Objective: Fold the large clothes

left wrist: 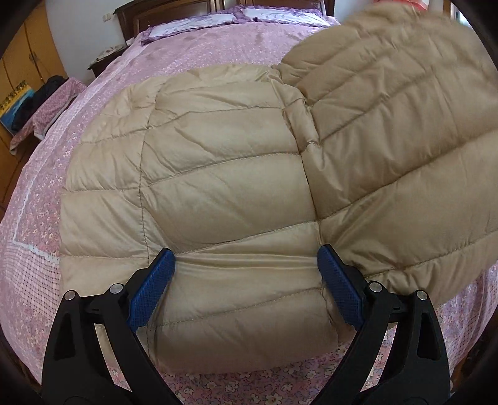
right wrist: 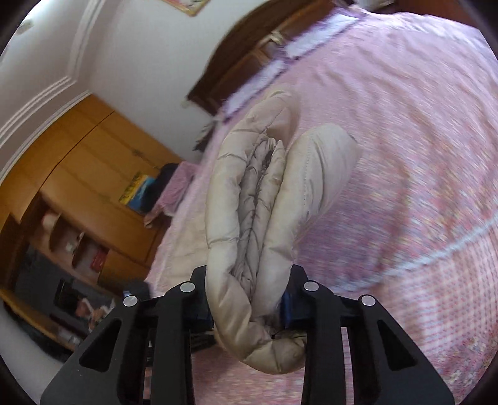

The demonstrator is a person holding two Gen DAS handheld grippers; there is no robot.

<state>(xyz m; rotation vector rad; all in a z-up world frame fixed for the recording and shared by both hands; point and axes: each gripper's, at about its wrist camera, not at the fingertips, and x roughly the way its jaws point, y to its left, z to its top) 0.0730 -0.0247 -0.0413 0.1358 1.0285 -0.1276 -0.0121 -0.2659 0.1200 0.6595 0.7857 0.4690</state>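
Puffy quilted jacket (left wrist: 224, 174): light, soft, slippery shell. Right gripper (right wrist: 249, 308) clenched on bunched edge; left gripper (left wrist: 246, 280) spread wide, straddling hem, grasping nothing.

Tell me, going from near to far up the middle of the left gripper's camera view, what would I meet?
Left gripper with blue pads → beige puffer jacket → pink floral bedspread → pillows → dark wooden headboard.
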